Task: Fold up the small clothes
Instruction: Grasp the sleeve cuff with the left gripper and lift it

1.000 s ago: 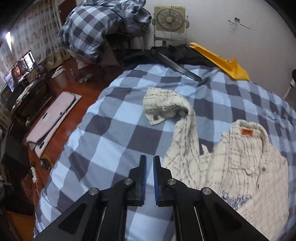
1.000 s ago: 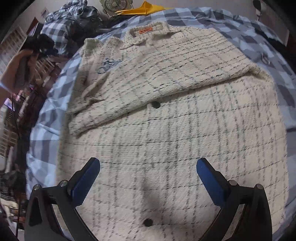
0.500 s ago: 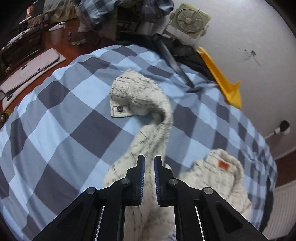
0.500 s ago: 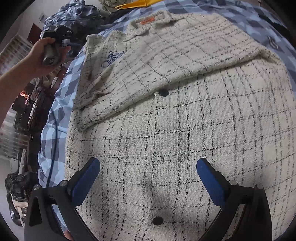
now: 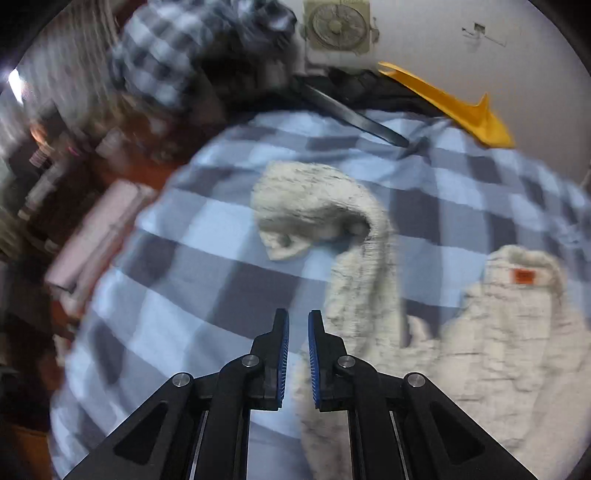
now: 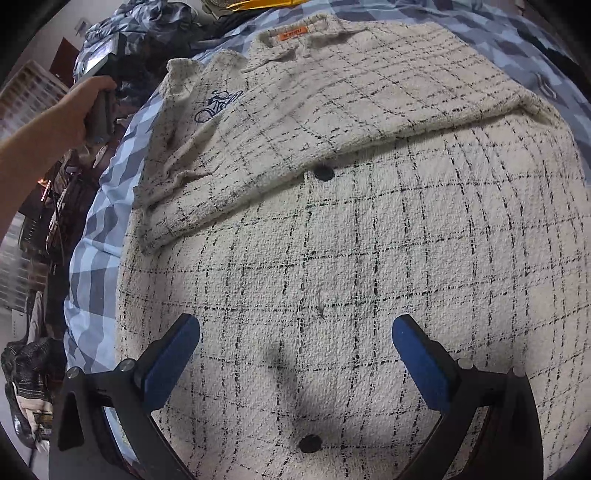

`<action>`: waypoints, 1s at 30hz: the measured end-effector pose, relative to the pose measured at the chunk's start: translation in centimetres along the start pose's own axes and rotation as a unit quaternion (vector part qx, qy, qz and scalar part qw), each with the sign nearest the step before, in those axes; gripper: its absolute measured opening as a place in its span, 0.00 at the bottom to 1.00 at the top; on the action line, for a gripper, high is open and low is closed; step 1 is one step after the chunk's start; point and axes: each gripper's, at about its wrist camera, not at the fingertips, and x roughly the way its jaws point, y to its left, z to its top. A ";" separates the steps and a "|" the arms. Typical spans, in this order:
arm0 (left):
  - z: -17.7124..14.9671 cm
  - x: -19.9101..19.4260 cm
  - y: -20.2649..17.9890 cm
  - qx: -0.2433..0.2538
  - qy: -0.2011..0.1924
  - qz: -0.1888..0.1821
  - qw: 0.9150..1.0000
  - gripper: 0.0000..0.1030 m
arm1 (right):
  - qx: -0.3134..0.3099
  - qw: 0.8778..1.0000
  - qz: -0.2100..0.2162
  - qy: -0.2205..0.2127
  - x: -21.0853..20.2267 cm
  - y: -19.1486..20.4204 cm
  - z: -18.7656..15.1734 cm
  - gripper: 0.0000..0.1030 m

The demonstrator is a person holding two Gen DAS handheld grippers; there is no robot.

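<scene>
A cream shirt (image 6: 369, 229) with black check lines lies flat on a blue checked bedcover (image 6: 92, 266). Its right sleeve is folded across the chest, and dark buttons run down the front. My right gripper (image 6: 295, 347) is open and empty just above the lower front of the shirt. In the left wrist view the shirt (image 5: 517, 332) shows its orange neck label, and its other sleeve (image 5: 332, 221) stretches out over the bedcover (image 5: 184, 295) with the cuff curled. My left gripper (image 5: 295, 332) is shut and empty, above the bedcover beside that sleeve.
A yellow object (image 5: 454, 103) and dark clothes (image 5: 369, 85) lie at the bed's far edge under a fan (image 5: 336, 26) on the wall. A checked quilt (image 5: 177, 55) is heaped at the back left. Wooden floor and furniture lie left of the bed.
The left gripper has swung back left and pulled away from the sleeve, still shut. The right gripper has stayed open and moved slightly nearer the shirt front.
</scene>
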 end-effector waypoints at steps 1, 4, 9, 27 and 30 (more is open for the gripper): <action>0.1 -0.3 0.2 -0.005 -0.006 0.012 1.000 0.08 | -0.001 1.000 0.001 0.002 0.0 0.0 0.0 0.99; 0.5 -1.0 0.9 -0.012 -0.014 0.009 1.000 0.08 | 0.003 1.000 0.005 0.004 0.1 0.0 0.0 0.99; 0.5 -1.5 1.2 0.012 -0.021 0.010 1.000 0.09 | 0.014 1.000 0.004 0.001 0.2 -0.2 0.2 0.99; -0.7 -1.4 -0.2 0.140 0.028 -0.011 0.990 0.09 | 0.009 1.000 0.009 -0.001 -0.4 0.2 0.1 0.99; -0.6 -1.2 0.0 0.120 0.050 -0.031 0.991 0.09 | 0.007 1.000 0.006 0.001 -0.3 0.4 0.1 0.99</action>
